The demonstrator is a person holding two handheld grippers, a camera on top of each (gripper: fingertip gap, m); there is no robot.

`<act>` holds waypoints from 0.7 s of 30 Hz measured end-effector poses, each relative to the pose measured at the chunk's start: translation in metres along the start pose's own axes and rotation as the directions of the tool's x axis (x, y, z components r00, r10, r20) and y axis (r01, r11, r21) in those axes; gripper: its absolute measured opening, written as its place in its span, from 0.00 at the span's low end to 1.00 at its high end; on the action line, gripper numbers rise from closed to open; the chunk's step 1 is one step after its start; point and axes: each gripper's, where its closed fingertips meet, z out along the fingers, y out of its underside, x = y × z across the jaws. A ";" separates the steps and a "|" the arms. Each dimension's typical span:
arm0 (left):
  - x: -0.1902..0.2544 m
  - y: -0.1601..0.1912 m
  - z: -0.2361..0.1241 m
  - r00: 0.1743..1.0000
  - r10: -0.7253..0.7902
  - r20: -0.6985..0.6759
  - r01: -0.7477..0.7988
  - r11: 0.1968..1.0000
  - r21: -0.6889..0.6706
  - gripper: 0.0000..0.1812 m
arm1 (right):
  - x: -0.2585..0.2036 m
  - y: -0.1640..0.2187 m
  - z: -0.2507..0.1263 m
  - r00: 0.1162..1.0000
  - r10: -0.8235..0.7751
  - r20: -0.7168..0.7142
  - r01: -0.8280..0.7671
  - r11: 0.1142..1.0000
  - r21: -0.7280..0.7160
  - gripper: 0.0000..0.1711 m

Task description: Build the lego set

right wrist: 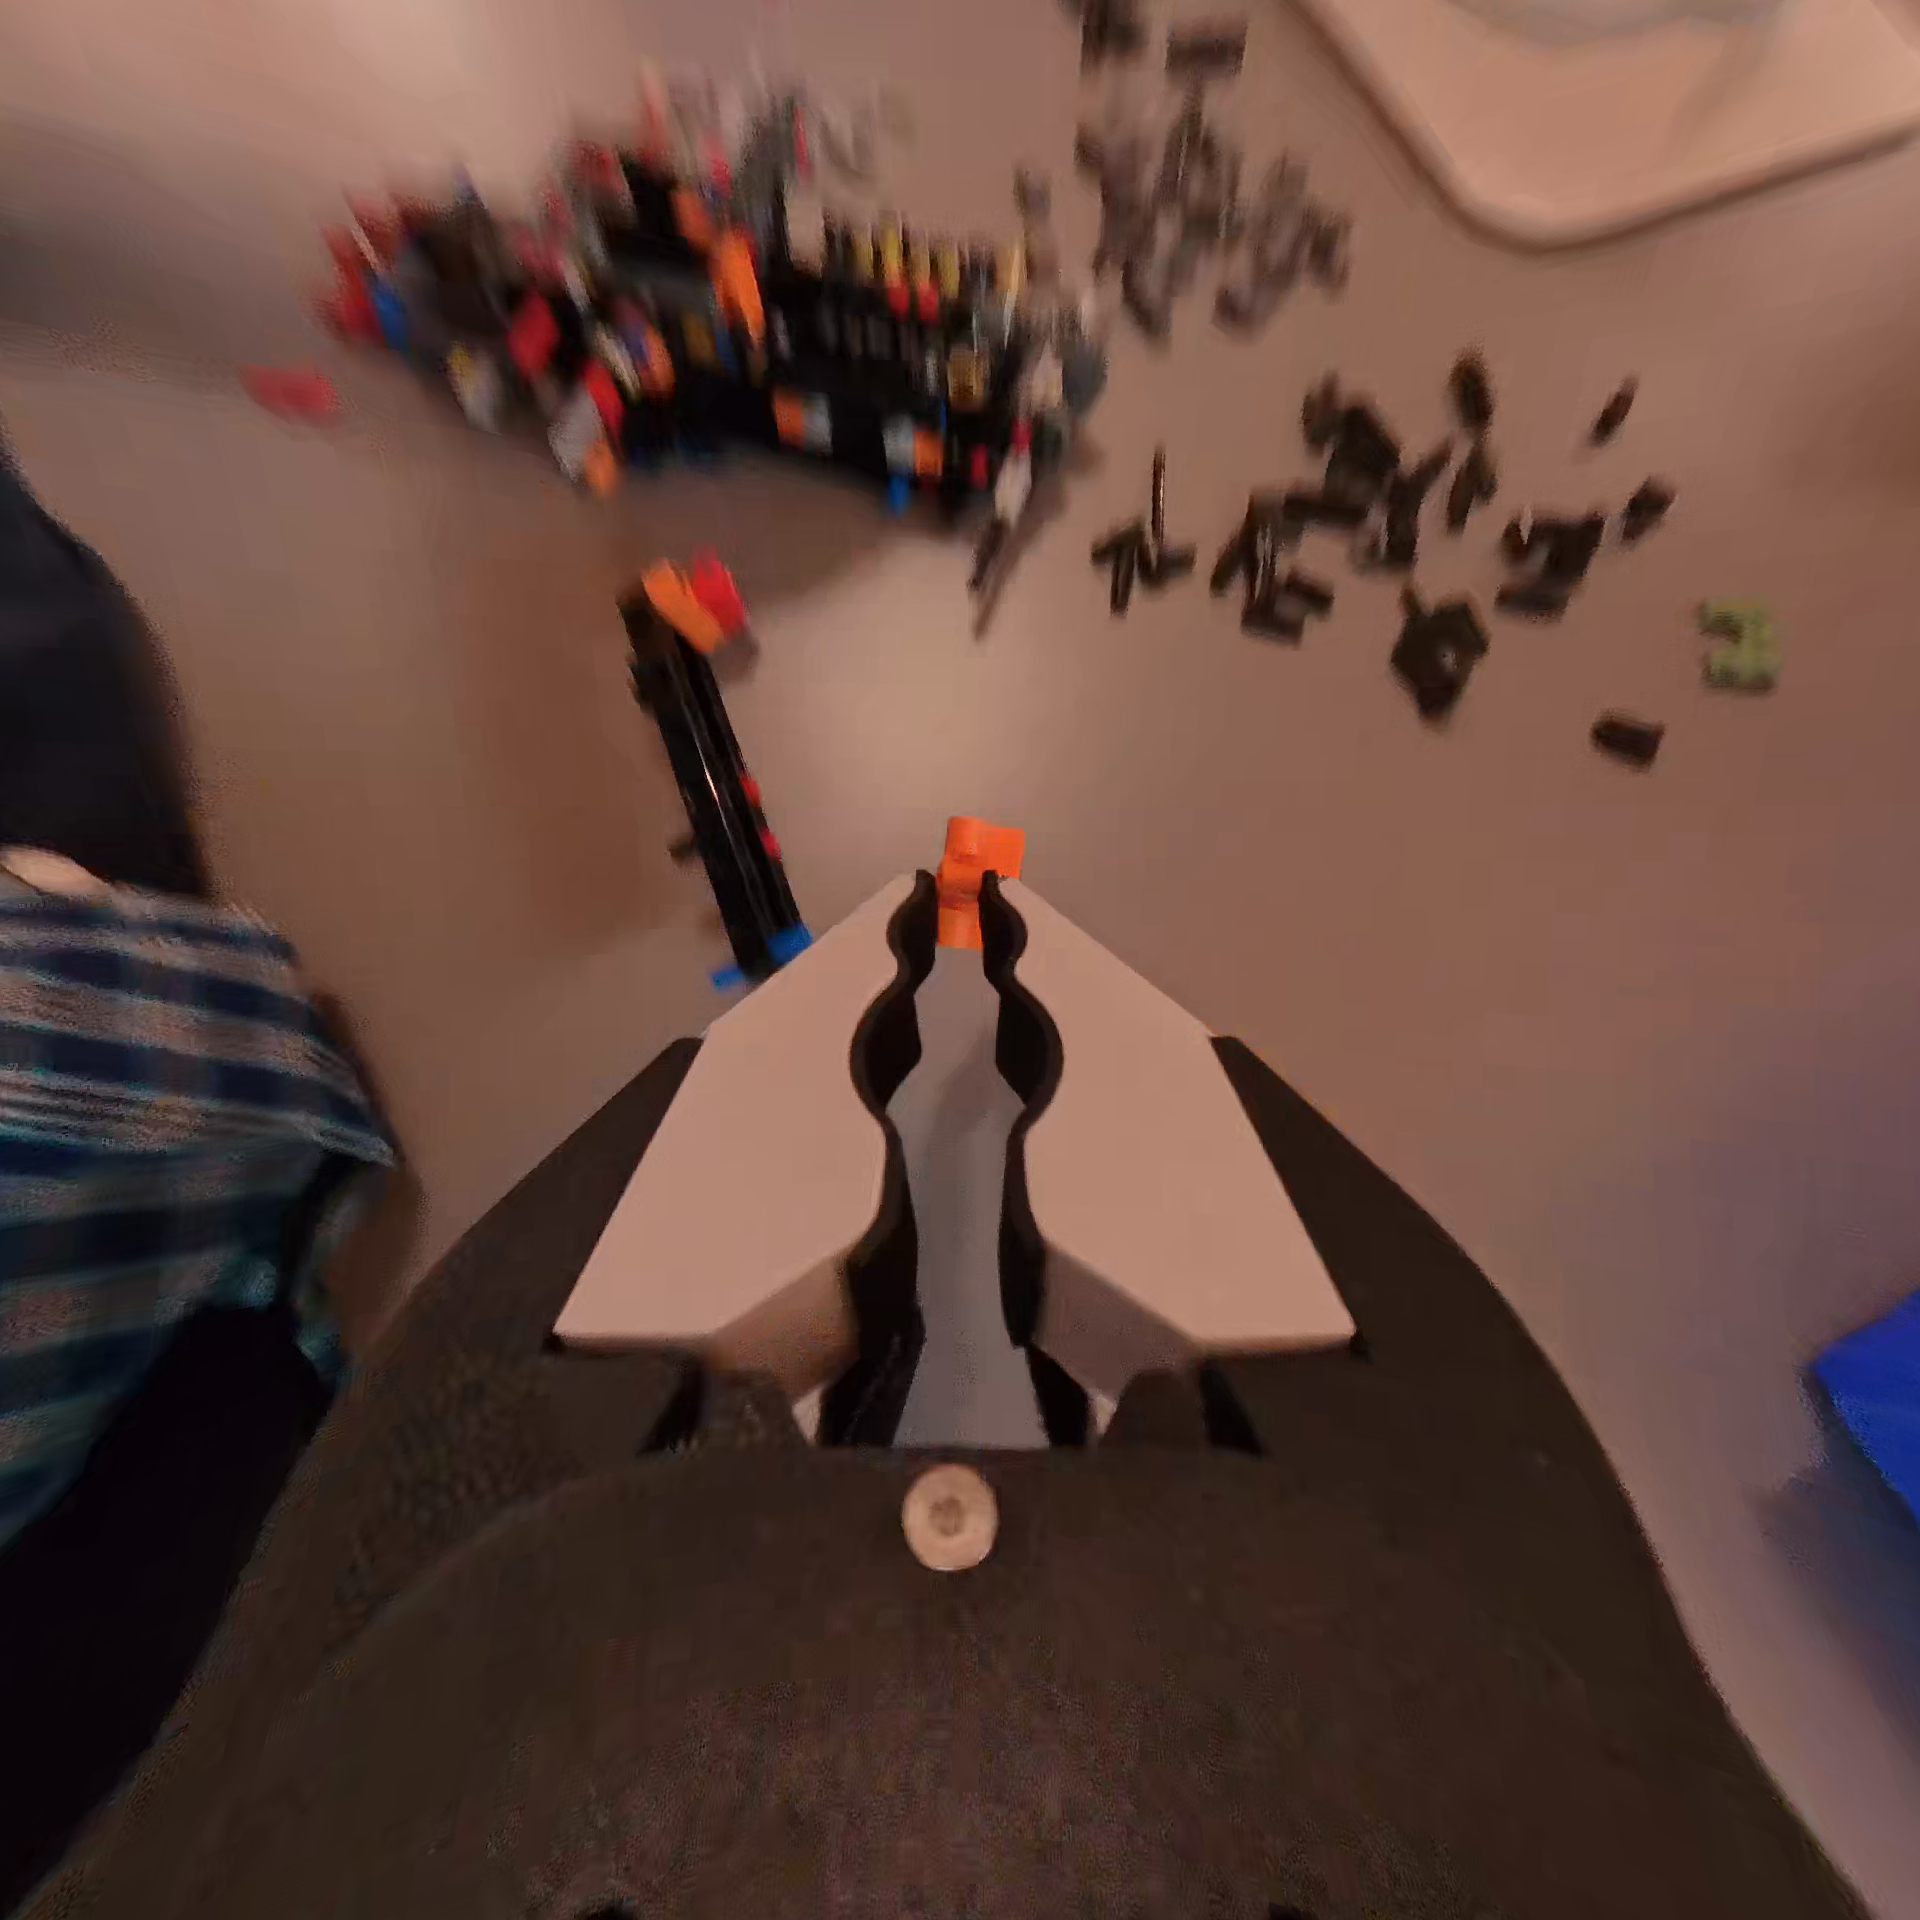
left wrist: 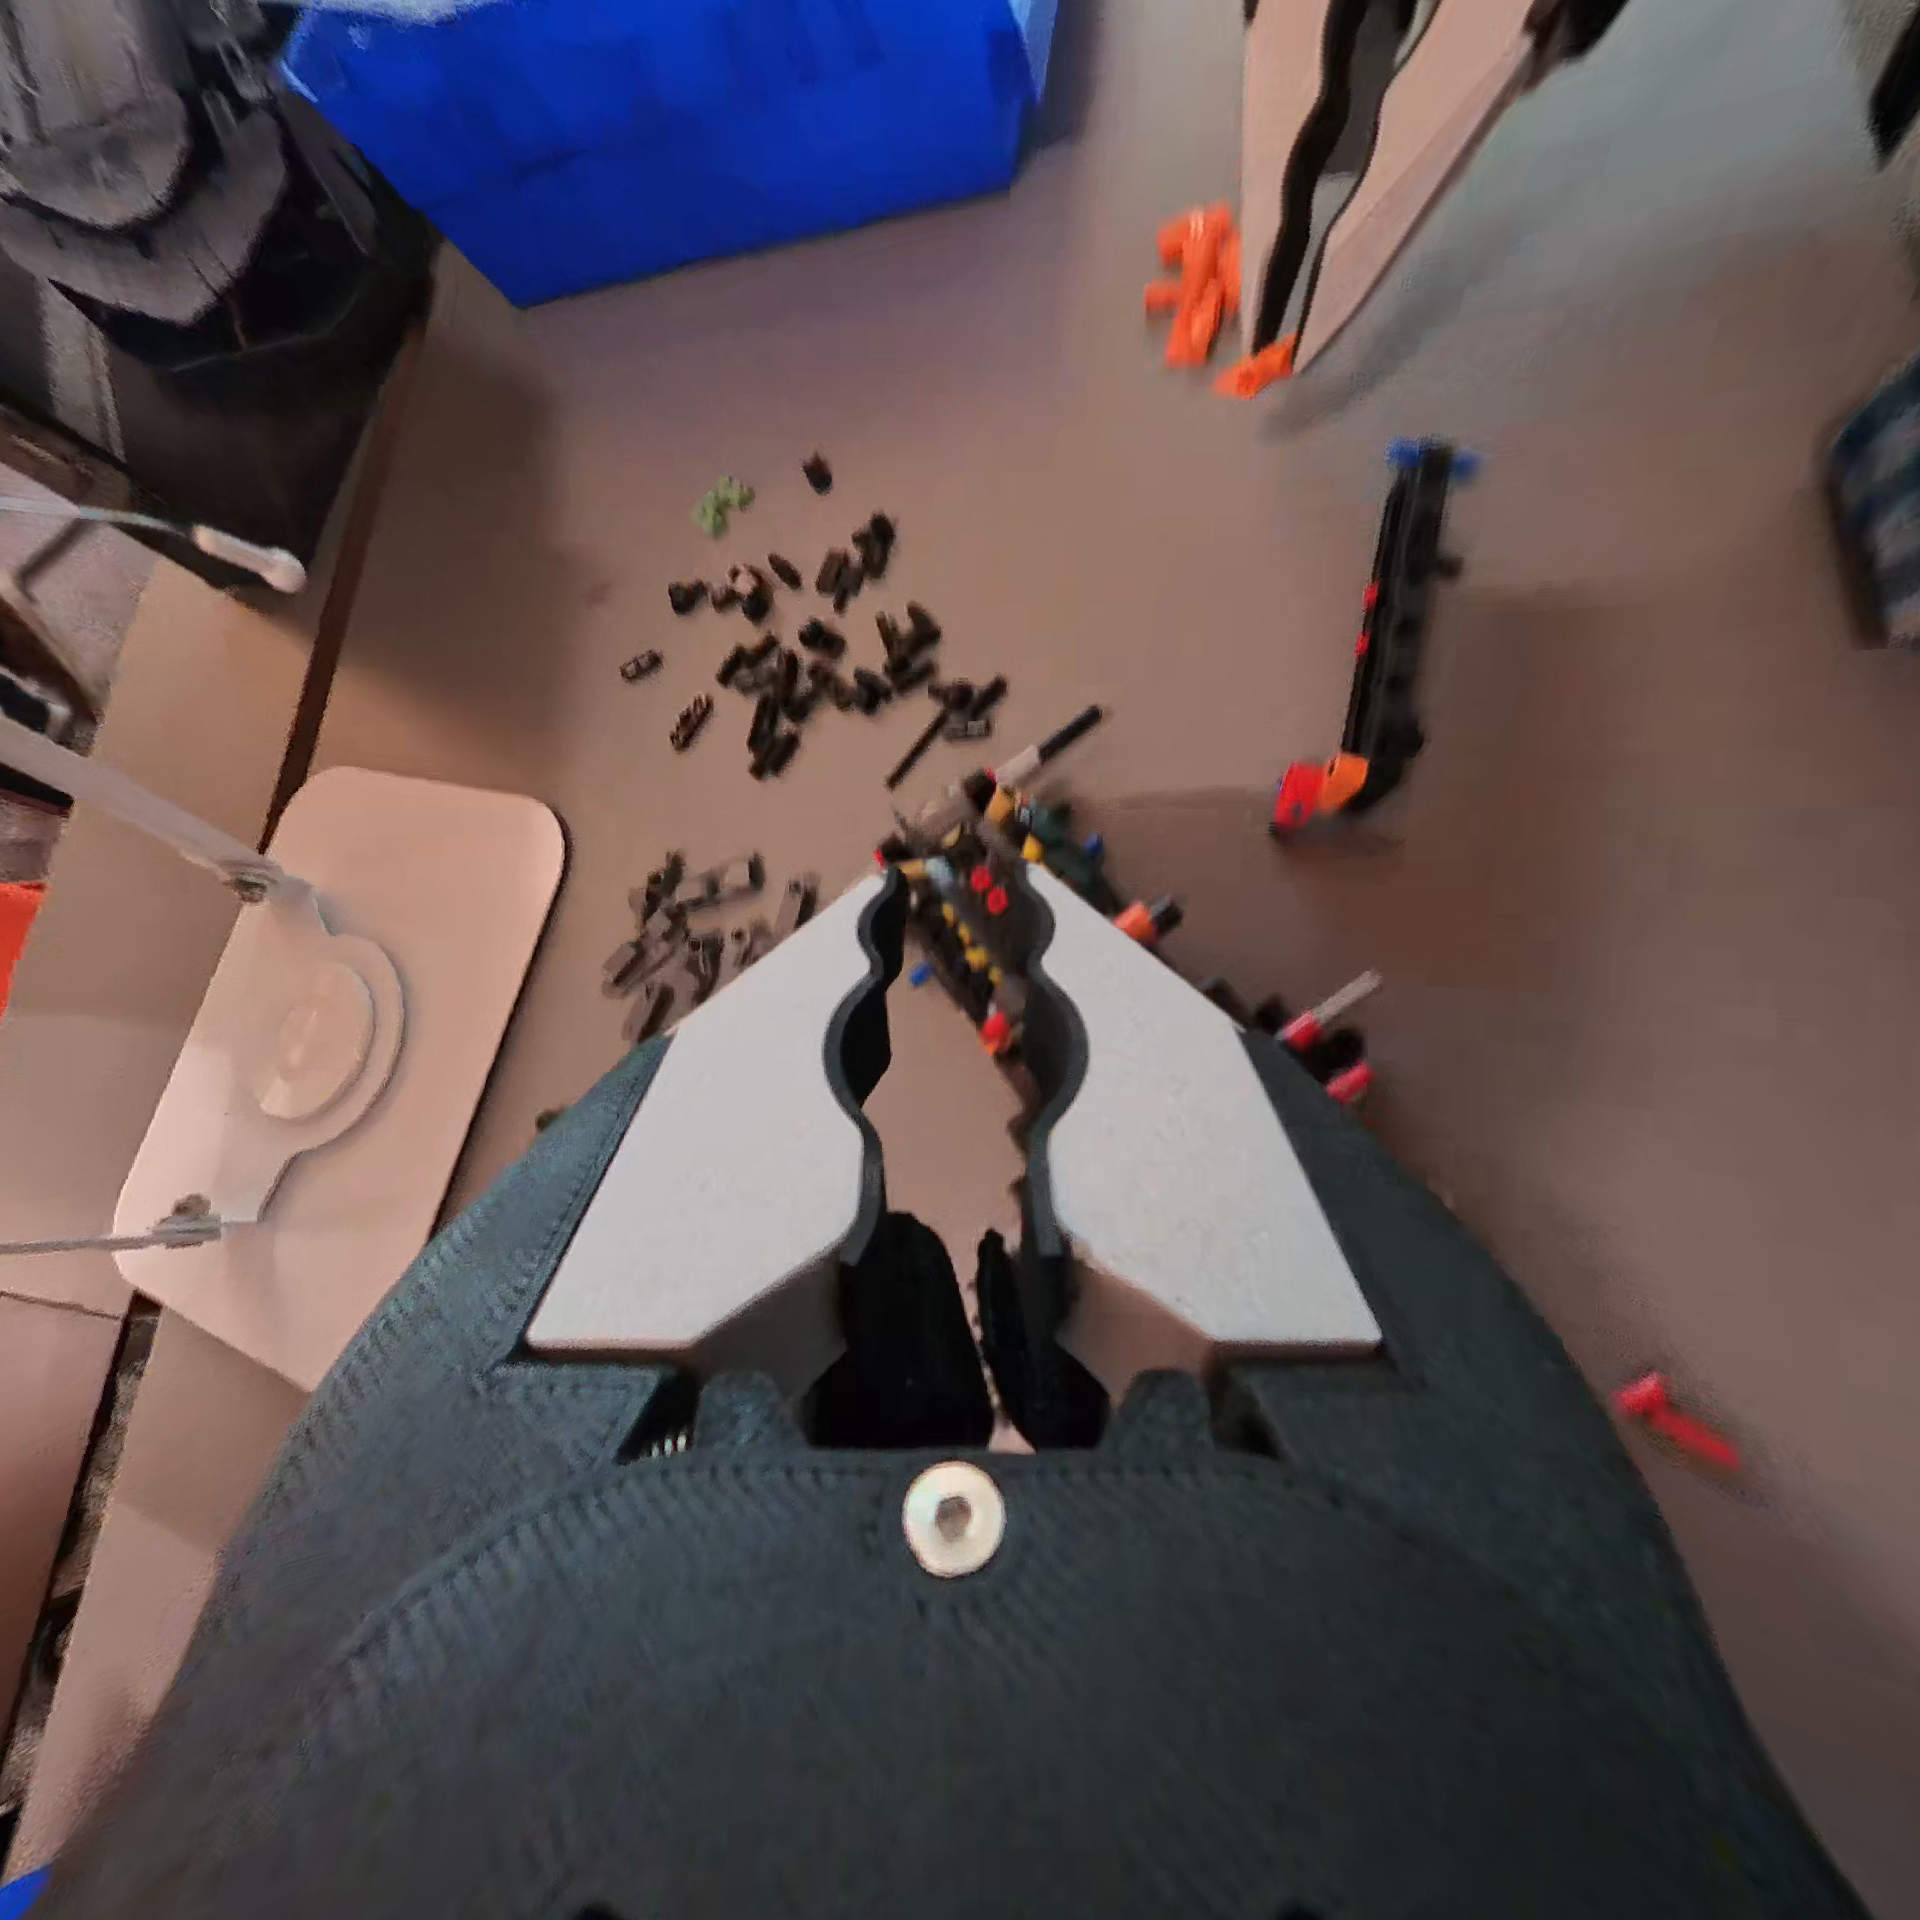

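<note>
R gripper [right wrist: 961, 883] pinches orange piece [right wrist: 971, 878]; L gripper [left wrist: 961, 883] wide over multicolour assembly [left wrist: 987, 914].

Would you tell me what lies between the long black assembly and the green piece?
In the left wrist view, scattered small black pieces lie between the long black assembly and the green piece.

Orange piece [right wrist: 971, 883] at frame centre; black scattered pieces [right wrist: 1382, 499] upper right; green piece [right wrist: 1737, 644] right; blue bin [left wrist: 665, 125] top; blue-white plaid sleeve [right wrist: 145, 1091] left.
</note>
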 end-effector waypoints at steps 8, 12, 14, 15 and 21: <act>0.024 -0.060 0.012 0.981 0.044 0.190 -0.077 0.982 0.172 0.20 | -0.024 -0.106 -0.012 0.876 0.156 0.457 -0.368 0.829 0.422 0.03; 0.028 -0.071 0.014 0.962 0.099 0.255 -0.148 0.972 0.181 0.20 | -0.037 -0.122 -0.006 0.781 0.158 0.604 -0.471 0.785 0.403 0.03; 0.033 -0.074 0.015 0.973 0.068 0.219 -0.115 0.972 0.206 0.19 | -0.040 -0.127 -0.005 0.762 0.147 0.631 -0.492 0.765 0.415 0.03; 0.035 -0.077 0.014 0.984 0.024 0.179 -0.068 0.967 0.244 0.18 | -0.041 -0.129 -0.007 0.768 0.122 0.629 -0.480 0.759 0.440 0.03; 0.047 -0.096 0.005 0.924 -0.327 -0.198 0.382 0.811 0.443 0.15 | -0.051 -0.143 -0.016 0.807 0.003 0.590 -0.405 0.730 0.550 0.03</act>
